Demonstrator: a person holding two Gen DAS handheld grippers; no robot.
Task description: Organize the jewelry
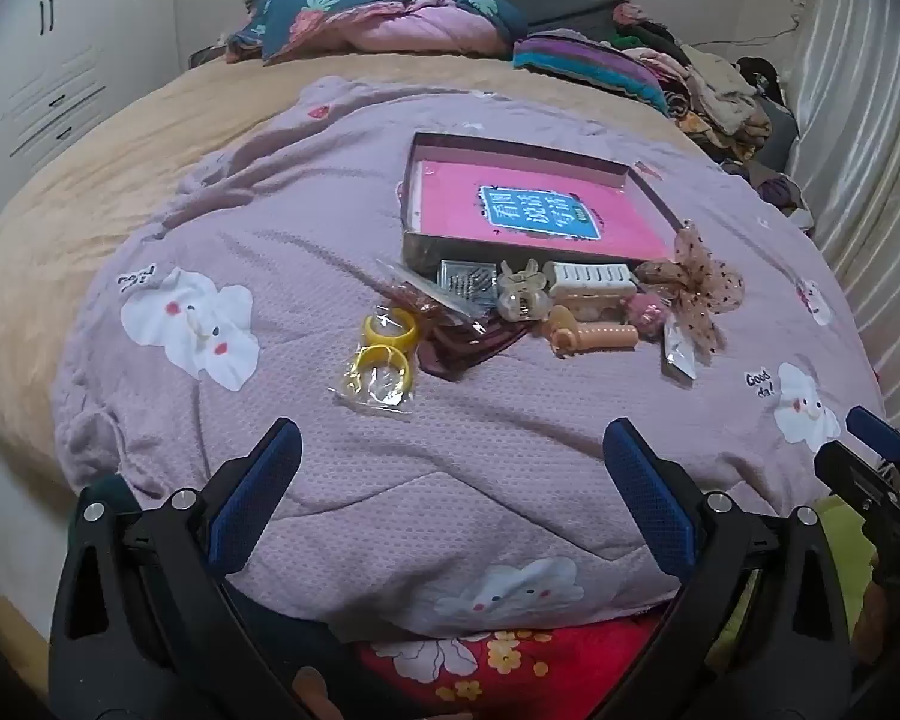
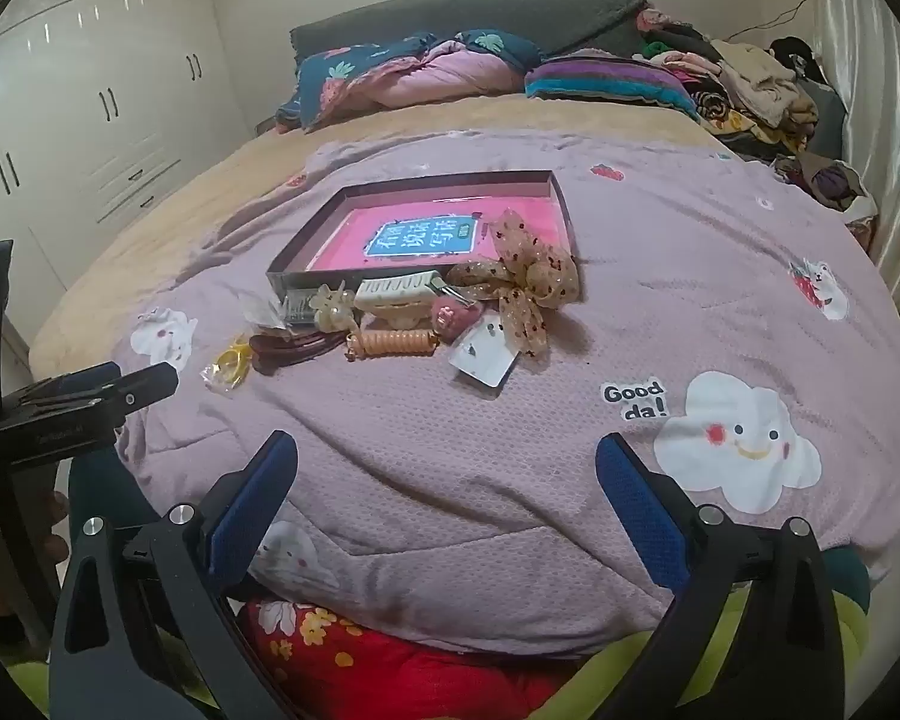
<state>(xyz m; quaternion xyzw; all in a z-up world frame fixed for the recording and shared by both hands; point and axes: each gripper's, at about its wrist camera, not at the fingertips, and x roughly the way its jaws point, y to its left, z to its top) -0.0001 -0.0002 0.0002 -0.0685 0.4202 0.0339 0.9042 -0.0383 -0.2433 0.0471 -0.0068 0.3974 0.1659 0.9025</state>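
A shallow dark tray [image 1: 519, 151] [image 2: 318, 222] with a pink book inside lies on the lilac quilt. In front of it sits a heap of accessories: yellow bangles in a clear bag [image 1: 384, 360] [image 2: 231, 365], a white claw clip [image 1: 591, 281] [image 2: 399, 293], an orange spiral tie [image 1: 594, 336] [image 2: 396, 343], a dotted beige bow [image 1: 699, 282] [image 2: 531, 279] and a dark red band [image 1: 462, 348]. My left gripper [image 1: 453, 468] is open and empty, well short of the heap. My right gripper [image 2: 447, 474] is open and empty, also short of it.
The lilac quilt [image 1: 306, 240] covers a beige bed. Pillows and folded bedding [image 1: 384, 18] lie at the head, a clothes pile [image 1: 714, 90] at the back right. White wardrobes [image 2: 90, 90] stand left, a curtain [image 2: 870, 90] right.
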